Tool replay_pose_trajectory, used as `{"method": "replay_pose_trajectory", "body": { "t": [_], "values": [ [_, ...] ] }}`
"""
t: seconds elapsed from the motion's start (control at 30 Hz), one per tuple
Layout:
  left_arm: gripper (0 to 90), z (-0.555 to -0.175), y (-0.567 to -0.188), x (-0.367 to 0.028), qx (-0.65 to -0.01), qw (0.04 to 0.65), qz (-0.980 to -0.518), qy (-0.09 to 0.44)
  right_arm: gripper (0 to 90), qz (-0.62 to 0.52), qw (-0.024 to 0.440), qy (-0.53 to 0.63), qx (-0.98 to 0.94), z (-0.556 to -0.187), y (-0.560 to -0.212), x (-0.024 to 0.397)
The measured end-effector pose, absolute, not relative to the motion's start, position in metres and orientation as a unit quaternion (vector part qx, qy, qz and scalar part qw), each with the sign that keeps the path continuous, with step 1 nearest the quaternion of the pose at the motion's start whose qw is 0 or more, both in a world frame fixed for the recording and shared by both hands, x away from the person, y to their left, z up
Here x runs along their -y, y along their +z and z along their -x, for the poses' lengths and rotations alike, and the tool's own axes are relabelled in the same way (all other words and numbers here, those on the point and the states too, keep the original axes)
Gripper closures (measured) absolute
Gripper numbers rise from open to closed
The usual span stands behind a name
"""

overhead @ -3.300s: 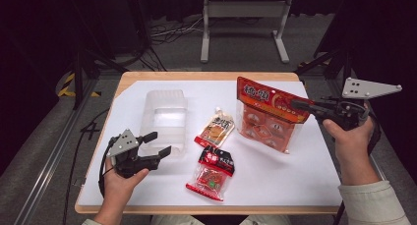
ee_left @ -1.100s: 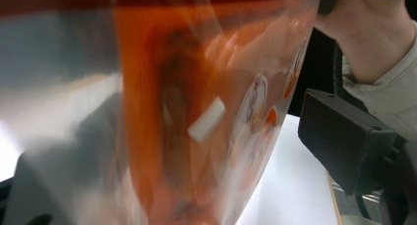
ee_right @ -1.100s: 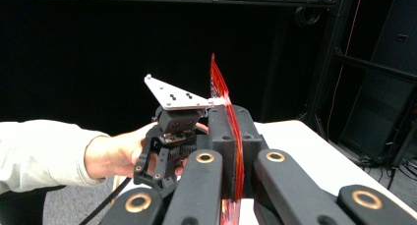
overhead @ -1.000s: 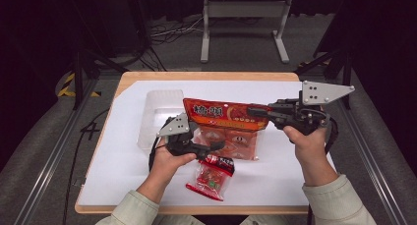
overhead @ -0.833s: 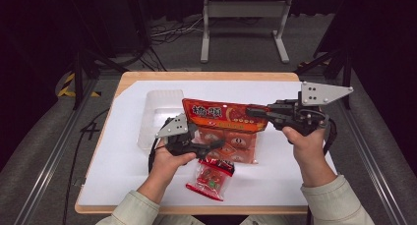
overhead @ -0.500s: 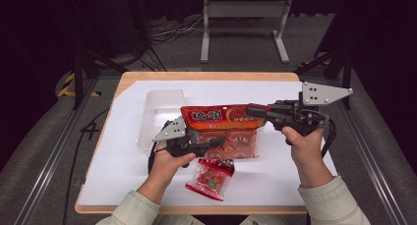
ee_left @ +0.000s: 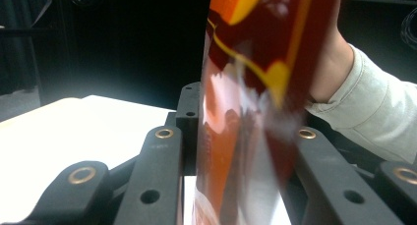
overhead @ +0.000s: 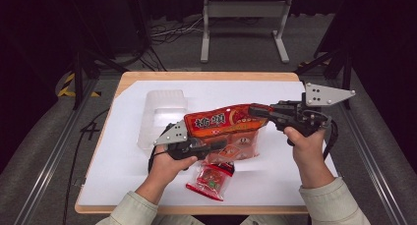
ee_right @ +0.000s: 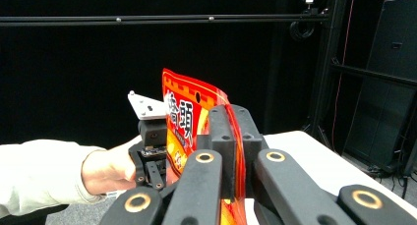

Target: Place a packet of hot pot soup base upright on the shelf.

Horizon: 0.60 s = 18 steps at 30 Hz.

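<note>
A large red snack bag (overhead: 223,123) hangs level above the middle of the table, stretched between both grippers. My right gripper (overhead: 256,110) is shut on the bag's right end; in the right gripper view the bag (ee_right: 183,118) rises between its two black jaws (ee_right: 235,123). My left gripper (overhead: 220,145) grips the bag's lower left edge. Its jaws have just been closing, and in the left gripper view the bag (ee_left: 246,102) stands pinched between them. A small red packet (overhead: 210,179) lies flat on the white sheet below the bag.
A clear plastic container (overhead: 161,114) stands on the white sheet (overhead: 123,161) at the left rear. Another orange packet (overhead: 231,154) lies partly hidden under the bag. Metal rails run along both sides of the wooden table (overhead: 206,76).
The right gripper carried the bag from the right toward the middle and laid it level. The left gripper rose from the table's left to the bag and shut on its lower edge.
</note>
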<state>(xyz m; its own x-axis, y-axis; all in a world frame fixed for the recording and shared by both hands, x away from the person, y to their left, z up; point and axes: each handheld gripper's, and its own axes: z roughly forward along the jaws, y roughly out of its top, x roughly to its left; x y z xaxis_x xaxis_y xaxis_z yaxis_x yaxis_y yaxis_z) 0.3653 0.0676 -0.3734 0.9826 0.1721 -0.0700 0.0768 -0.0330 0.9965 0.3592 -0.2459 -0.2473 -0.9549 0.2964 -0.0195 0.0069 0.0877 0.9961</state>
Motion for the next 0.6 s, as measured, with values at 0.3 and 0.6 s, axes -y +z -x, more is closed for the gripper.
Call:
{"method": "replay_pose_trajectory", "body": {
  "t": [0.3, 0.6],
  "values": [
    [71.0, -0.3603, -0.3695, -0.0674, -0.094, 0.682, -0.723, 0.062, 90.0, -0.110, 0.115, 0.663, -0.732, -0.3600, -0.2475, 0.2470],
    [71.2, -0.3579, -0.3679, -0.0684, -0.105, 0.686, -0.717, 0.065, 84.0, -0.121, 0.123, 0.653, -0.738, -0.3606, -0.2447, 0.2476]
  ]
}}
